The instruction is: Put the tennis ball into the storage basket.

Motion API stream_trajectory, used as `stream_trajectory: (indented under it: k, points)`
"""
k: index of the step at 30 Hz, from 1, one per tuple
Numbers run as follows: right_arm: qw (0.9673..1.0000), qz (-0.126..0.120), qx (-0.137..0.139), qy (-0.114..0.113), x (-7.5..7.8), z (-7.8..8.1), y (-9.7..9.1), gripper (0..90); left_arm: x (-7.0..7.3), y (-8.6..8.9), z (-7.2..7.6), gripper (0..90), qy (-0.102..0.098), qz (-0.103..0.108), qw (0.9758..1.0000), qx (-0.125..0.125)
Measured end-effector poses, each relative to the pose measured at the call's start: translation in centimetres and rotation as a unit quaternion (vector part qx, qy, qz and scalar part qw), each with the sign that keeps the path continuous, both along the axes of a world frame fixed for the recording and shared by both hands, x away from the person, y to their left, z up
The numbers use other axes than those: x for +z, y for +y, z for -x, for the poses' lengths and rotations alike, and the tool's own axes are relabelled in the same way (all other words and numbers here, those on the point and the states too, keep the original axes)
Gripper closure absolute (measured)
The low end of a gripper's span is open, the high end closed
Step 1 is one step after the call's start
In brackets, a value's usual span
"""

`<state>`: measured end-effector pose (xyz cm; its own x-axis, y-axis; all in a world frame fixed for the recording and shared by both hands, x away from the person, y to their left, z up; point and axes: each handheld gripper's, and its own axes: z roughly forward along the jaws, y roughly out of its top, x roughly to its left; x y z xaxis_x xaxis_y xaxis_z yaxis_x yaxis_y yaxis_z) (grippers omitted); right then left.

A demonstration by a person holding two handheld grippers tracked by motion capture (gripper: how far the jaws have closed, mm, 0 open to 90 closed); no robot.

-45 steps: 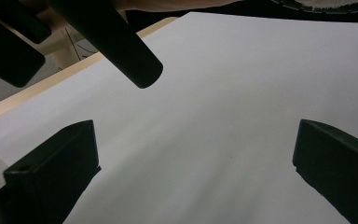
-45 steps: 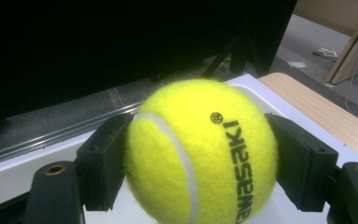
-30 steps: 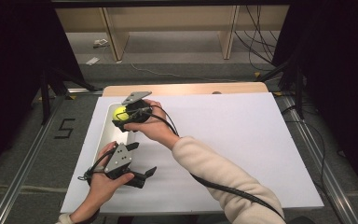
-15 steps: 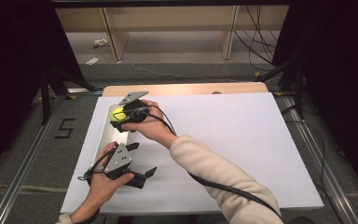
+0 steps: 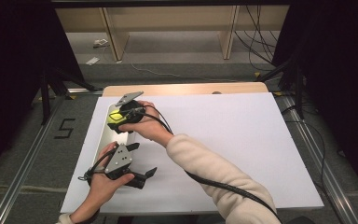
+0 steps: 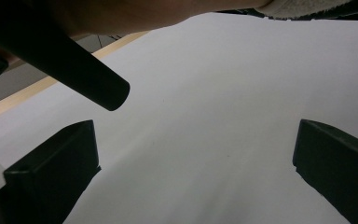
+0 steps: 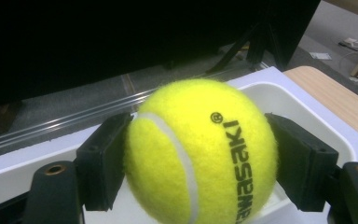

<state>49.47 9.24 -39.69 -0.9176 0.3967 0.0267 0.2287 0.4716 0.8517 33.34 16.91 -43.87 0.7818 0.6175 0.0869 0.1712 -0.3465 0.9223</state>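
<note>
The right claw [image 7: 200,154] grips a yellow tennis ball [image 7: 200,149] over the white tray [image 7: 303,102]; near the tray, the left claw [image 5: 142,176] rests released.

A yellow tennis ball [image 7: 200,151] with black lettering sits clamped between the two black jaws of the right hand-held gripper [image 7: 199,161], one pad pressed to each side. Beneath and behind it lies a white tray [image 7: 303,105] on the white worktop [image 7: 23,165], with dark floor beyond.

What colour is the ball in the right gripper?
Bright yellow, with a white seam and black lettering. The ball shows best in the right gripper view.
</note>
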Motion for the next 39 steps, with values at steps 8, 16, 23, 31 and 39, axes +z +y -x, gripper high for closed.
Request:
stream_trajectory:
  k: [8, 16, 23, 31, 39]
  points:
    - [1.0000, 0.006, 0.006, 0.004, -0.4, -0.2, 0.7, 26.9, 0.0, 0.0, 0.0, 0.0, 0.001, 0.000, 1.0000, -0.001]
    - [0.9998, 0.015, 0.011, 0.011, -1.0, -0.3, 1.3, 26.8, 0.0, 0.0, 0.0, 0.0, 0.001, 0.000, 1.0000, -0.001]
    - [0.9994, 0.025, 0.015, 0.017, -1.2, -0.4, 1.7, 26.6, 0.0, 0.0, 0.0, 0.0, 0.001, -0.001, 1.0000, -0.003]
    - [0.9992, 0.029, 0.016, 0.022, -1.5, -0.3, 2.0, 26.4, 0.0, 0.0, 0.0, 0.0, 0.001, 0.000, 1.0000, -0.002]
    - [0.9991, 0.034, 0.013, 0.023, -1.6, -0.3, 2.1, 25.6, 0.0, 0.0, 0.0, 0.0, 0.001, 0.001, 1.0000, 0.000]
